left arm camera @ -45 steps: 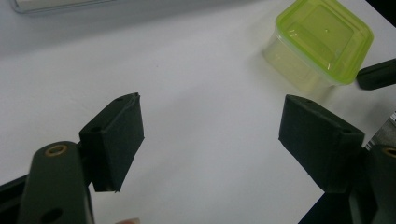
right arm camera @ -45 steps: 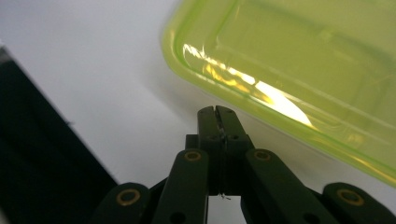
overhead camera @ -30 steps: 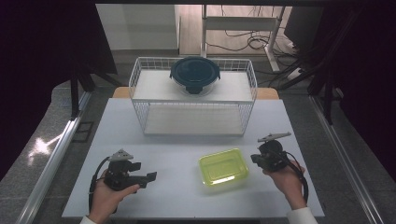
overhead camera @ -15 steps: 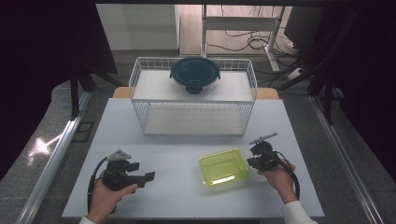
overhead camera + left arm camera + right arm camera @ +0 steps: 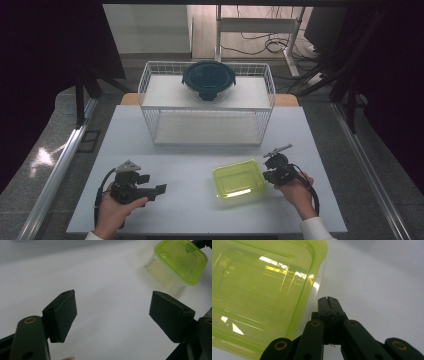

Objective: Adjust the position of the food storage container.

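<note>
From the high view, the yellow-green container (image 5: 239,179) sits on the white counter (image 5: 200,155) near its front edge, the right gripper (image 5: 270,172) at its right rim. Bare counter separates it from the left gripper (image 5: 159,190) and the wire basket (image 5: 207,112).

In the left gripper view, the jaws stand spread over bare counter, the container (image 5: 178,262) well ahead.

In the right gripper view, the jaws are pressed together with nothing between them, just beside the container's (image 5: 262,295) corner.

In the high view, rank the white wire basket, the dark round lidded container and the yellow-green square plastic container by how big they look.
1. White wire basket
2. Dark round lidded container and yellow-green square plastic container: they look alike, and the green one lies nearer the camera, so unranked.
</note>
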`<state>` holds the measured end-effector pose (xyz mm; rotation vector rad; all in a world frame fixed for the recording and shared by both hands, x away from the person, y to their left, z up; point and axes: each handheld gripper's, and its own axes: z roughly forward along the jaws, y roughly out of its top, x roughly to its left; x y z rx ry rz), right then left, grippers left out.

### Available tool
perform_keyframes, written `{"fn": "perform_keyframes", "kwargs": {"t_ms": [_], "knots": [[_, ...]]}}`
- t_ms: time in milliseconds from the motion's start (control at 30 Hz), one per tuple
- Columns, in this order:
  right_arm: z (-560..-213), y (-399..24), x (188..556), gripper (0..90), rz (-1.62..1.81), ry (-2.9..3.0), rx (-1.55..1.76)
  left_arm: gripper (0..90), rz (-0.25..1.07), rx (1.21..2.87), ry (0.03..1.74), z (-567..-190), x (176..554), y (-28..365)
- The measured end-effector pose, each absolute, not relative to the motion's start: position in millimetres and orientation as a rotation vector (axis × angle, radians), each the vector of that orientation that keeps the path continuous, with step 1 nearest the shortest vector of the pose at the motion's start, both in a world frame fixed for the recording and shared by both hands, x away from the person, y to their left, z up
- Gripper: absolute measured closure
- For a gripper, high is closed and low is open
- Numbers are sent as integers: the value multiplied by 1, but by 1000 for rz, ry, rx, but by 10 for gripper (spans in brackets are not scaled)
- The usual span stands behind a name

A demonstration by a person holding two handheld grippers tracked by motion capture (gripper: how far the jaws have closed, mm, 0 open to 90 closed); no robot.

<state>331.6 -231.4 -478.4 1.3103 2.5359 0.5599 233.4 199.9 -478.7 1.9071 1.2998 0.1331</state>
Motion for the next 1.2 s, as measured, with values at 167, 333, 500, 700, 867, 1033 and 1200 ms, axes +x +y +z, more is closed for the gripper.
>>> {"fn": "perform_keyframes", "kwargs": {"t_ms": [167, 333, 500, 700, 867, 1033, 1200], "knots": [[-478, -225, 327, 889, 560, 2552, 1297, 213, 132, 1913, 1297, -479, 234, 200], [-478, -218, 325, 889, 571, 2567, 1278, 213, 131, 1914, 1296, -479, 234, 200], [-481, -205, 321, 889, 568, 2596, 1240, 214, 132, 1912, 1299, -480, 234, 200], [-482, -189, 315, 889, 587, 2628, 1187, 215, 130, 1914, 1297, -480, 234, 199], [-483, -176, 314, 889, 588, 2650, 1162, 215, 127, 1915, 1299, -481, 234, 198], [-485, -164, 310, 889, 590, 2677, 1121, 215, 123, 1915, 1300, -482, 235, 199], [-487, -160, 308, 889, 587, 2693, 1105, 215, 121, 1915, 1300, -482, 235, 199]]}}
